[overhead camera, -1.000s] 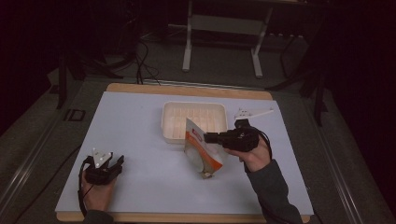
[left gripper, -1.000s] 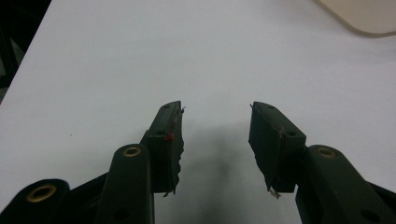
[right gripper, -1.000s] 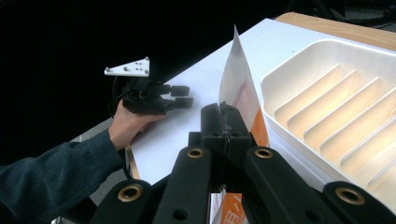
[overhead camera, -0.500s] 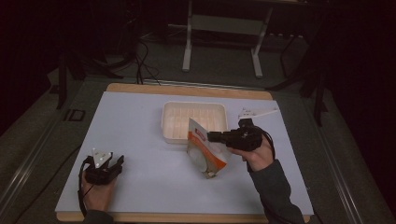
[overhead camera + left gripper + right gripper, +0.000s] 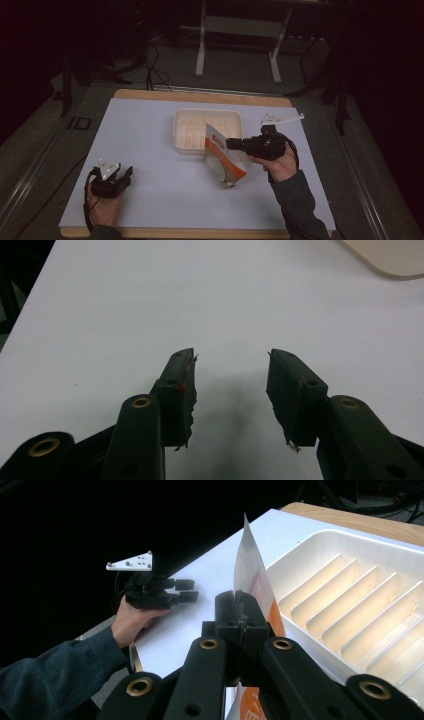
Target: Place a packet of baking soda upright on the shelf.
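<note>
A: Worktop (image 5: 150,150) covered in white, wooden rim showing; dark room beyond, a metal stand (image 5: 237,30) at upper centre.

B: And the pouch (image 5: 225,162)?

A: Frame centre, just below the ribbed tray (image 5: 207,131); right hand-held gripper (image 5: 231,144) clamps its top edge; long axis tilts down-right. Left hand-held gripper (image 5: 230,385) gapes, lower left.
</note>
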`<state>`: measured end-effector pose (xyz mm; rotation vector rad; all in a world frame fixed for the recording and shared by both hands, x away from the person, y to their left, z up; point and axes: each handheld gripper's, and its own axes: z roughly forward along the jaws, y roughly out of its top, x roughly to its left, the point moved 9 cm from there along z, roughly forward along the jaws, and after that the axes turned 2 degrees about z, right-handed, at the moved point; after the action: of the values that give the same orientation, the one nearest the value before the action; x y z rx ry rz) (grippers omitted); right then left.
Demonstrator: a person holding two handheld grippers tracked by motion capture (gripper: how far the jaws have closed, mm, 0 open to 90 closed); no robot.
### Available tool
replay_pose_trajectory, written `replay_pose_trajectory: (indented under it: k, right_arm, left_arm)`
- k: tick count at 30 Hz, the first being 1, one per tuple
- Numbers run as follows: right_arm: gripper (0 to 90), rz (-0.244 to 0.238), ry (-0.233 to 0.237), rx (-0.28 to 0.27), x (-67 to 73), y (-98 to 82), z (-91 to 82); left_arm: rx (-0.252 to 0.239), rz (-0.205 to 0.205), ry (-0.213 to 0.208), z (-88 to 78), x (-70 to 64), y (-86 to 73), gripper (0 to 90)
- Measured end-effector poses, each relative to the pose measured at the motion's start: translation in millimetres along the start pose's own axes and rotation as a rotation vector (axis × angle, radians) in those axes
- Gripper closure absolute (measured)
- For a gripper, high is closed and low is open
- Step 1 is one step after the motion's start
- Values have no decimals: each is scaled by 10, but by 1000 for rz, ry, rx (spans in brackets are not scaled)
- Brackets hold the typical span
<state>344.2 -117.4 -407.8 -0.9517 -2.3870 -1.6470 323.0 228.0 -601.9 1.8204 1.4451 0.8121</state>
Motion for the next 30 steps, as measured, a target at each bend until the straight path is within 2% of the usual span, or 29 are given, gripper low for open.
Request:
replay_pose_trajectory:
  k: [19,24,30]
  right_arm:
    - [900,2,-21,-48,-28,176,-188]
    - [900,8,-39,-65,-70,251,-235]
    - [900,37,-77,-96,-185,341,-287]
  left_arm:
    - [-1,-1,2,-3,3,0,540]
    - [-2,0,2,-3,3,1,539]
    - [-2,-2,1,-3,3,1,539]
